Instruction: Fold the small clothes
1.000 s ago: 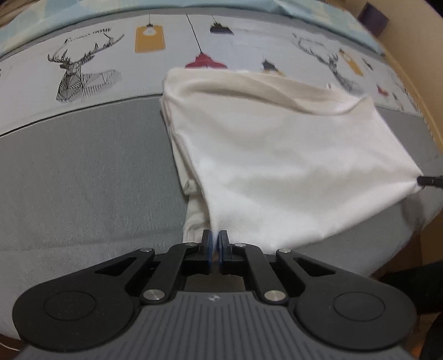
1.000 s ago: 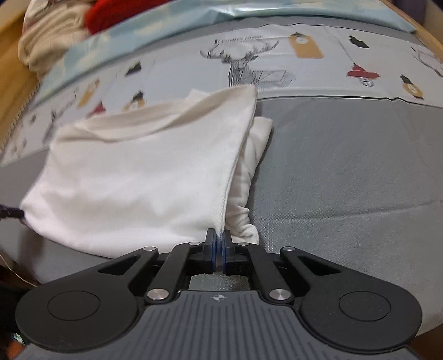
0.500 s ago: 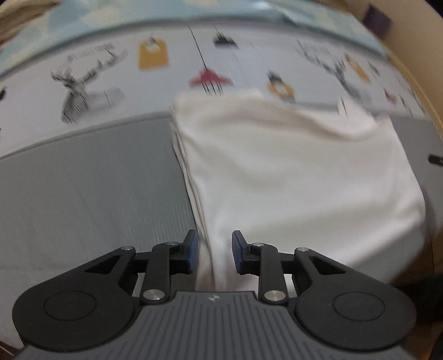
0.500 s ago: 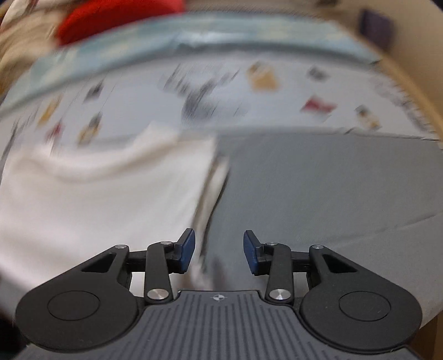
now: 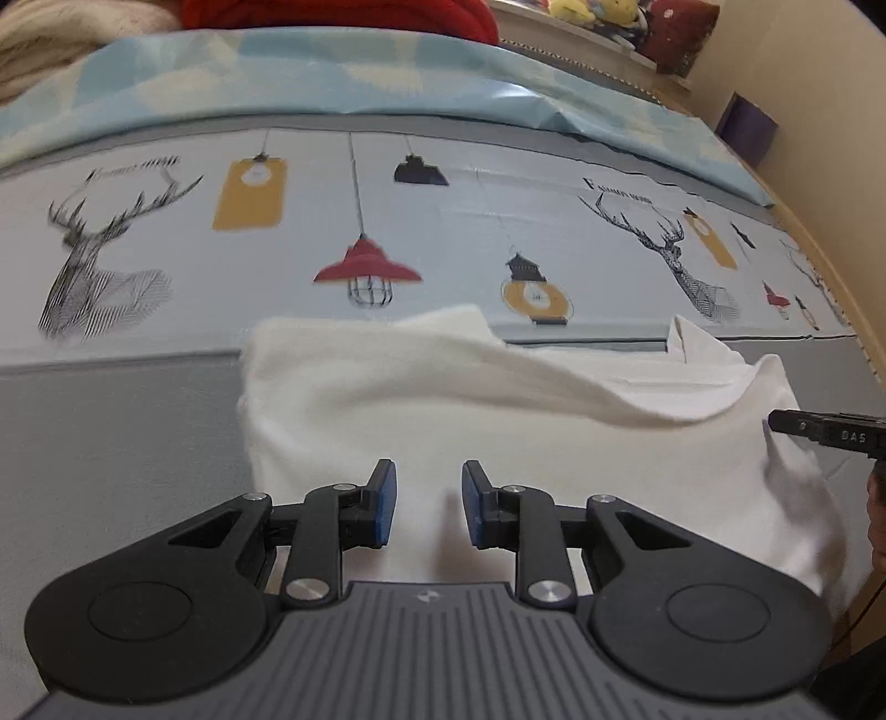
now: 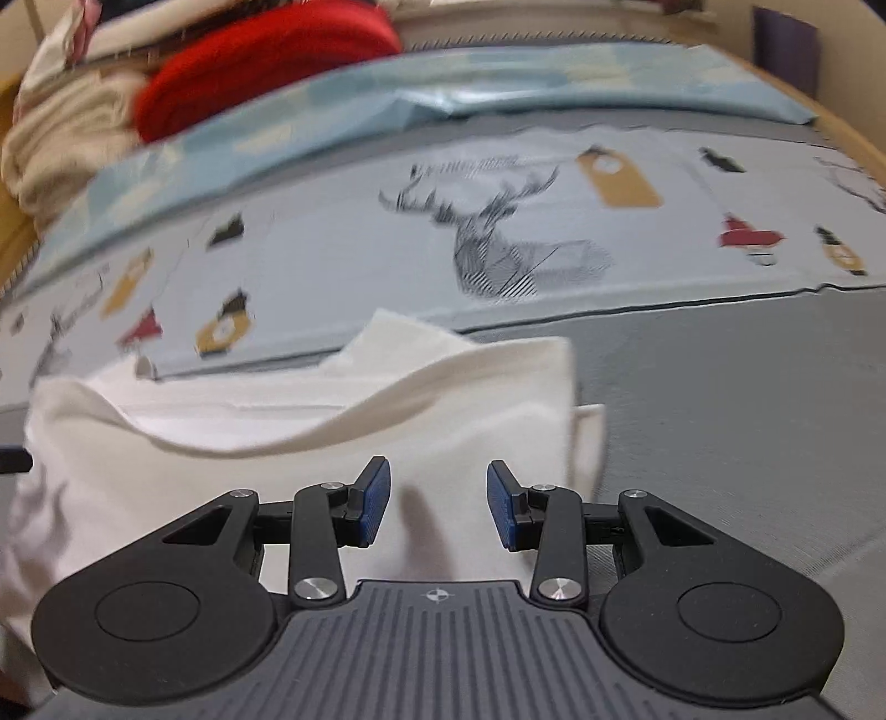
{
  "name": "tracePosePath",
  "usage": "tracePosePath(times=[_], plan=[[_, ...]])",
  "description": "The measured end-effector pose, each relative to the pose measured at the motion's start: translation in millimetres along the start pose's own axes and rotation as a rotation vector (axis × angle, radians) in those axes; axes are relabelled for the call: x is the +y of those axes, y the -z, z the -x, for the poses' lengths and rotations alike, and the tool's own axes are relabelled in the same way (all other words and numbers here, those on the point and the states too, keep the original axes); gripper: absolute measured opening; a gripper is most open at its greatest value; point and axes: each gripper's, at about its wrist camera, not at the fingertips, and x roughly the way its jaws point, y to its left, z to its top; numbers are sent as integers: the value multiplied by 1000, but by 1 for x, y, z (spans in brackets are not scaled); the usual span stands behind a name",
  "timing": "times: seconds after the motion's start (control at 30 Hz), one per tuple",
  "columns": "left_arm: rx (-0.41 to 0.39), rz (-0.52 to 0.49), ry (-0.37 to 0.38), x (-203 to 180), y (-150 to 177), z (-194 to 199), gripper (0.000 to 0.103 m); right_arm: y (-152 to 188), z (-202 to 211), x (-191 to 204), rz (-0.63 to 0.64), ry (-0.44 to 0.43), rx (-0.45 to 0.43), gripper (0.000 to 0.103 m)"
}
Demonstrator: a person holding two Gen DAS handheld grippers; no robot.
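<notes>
While unpinched: white garment [image 5: 498, 421] beneath both parted tongs [image 5: 426, 504].

Deer-print bedspread [image 5: 443, 221], beige wall [image 5: 819, 83]

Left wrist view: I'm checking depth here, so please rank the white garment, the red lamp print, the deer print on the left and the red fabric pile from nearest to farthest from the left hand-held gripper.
From the left hand-held gripper:
1. White garment, directly under and ahead.
2. Red lamp print, ahead, centre; deer print, ahead, left: too close to call.
3. Red fabric pile, far top edge.
</notes>
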Motion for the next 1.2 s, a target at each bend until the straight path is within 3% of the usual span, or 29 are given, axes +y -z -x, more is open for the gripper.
tracePosePath(times=[0.13,0.27,0.4,0.5,0.6,0.73,0.97,1.03,1.1,1.2], plan=[[10,8,-6,-4,-15,-23,27,-15,-23,12,46,24,-4,41],[38,60,-69,-1,-27,-48,27,-29,-47,21,38,61,-10,41],[49,222,-83,22,-33,-58,27,-37,-56,28,23,112,-62,40],[22,256,-108,31,-37,-47,28,-42,-58,26,4,166,-106,39],[-24,261,-194,43,-40,-27,31,-46,-39,8,-111,252,-181,39],[-27,372,-130,62,-35,-4,31,-45,3,-5,-168,316,-227,40],[-61,304,-137,44,-15,36,35,-19,81,-4,-85,214,-217,46],[-51,331,-132,41,-8,48,35,-3,100,-4,-78,186,-212,47],[-34,385,-96,42,0,63,35,14,111,-5,-63,168,-211,49],[-57,329,-98,28,12,81,35,36,111,-9,-30,183,-157,49]])
